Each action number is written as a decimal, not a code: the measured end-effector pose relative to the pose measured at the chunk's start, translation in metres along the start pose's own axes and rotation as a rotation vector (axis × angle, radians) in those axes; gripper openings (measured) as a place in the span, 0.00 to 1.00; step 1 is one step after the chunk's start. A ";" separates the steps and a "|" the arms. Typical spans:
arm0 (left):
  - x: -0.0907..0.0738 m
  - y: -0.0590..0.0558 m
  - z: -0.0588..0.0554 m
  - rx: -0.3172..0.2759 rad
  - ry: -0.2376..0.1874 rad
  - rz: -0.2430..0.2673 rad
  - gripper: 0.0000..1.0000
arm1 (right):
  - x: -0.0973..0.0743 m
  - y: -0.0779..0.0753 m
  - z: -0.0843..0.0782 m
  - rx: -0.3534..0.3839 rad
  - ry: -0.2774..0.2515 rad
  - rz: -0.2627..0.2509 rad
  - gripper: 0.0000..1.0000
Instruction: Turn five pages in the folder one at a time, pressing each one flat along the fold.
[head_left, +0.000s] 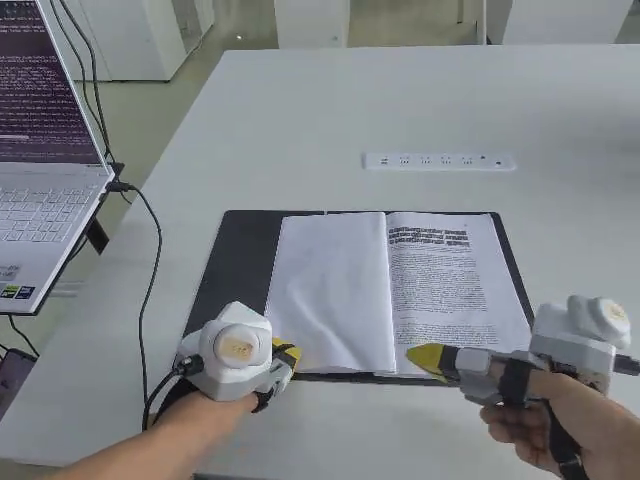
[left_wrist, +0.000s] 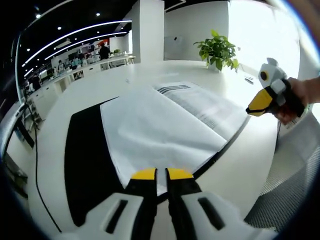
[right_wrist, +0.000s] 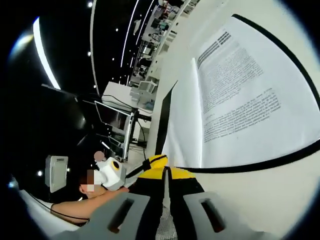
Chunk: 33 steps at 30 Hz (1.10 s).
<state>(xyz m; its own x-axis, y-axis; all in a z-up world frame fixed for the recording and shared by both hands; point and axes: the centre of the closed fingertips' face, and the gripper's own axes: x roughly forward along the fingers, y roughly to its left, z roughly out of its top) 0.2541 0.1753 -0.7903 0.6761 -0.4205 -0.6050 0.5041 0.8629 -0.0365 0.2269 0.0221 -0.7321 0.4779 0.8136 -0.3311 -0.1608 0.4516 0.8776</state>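
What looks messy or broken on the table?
Nothing broken or spilled. The folder lies open and straight. Only its blank left page looks a little wavy, not quite flat beside the printed page.

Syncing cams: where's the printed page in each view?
Head view: printed page at centre-right, on the right half of the folder.
Left gripper view: page at upper centre-right, beyond the blank page.
Right gripper view: page at upper right.
Shared landmark: the black folder under both pages.
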 end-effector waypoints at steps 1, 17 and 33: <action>-0.004 -0.001 0.004 -0.008 -0.006 -0.003 0.07 | -0.010 -0.002 0.007 -0.015 -0.030 -0.033 0.03; -0.086 -0.010 0.058 -0.091 -0.117 0.017 0.39 | -0.119 0.017 0.053 -0.369 -0.325 -0.290 0.34; -0.136 -0.008 0.062 -0.222 -0.174 0.062 0.68 | -0.152 0.017 0.045 -0.498 -0.398 -0.406 0.51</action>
<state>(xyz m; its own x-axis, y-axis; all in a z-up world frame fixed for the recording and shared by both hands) 0.1914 0.2080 -0.6580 0.7940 -0.3899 -0.4664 0.3413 0.9208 -0.1887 0.1900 -0.1101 -0.6511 0.8437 0.3966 -0.3618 -0.2315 0.8769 0.4213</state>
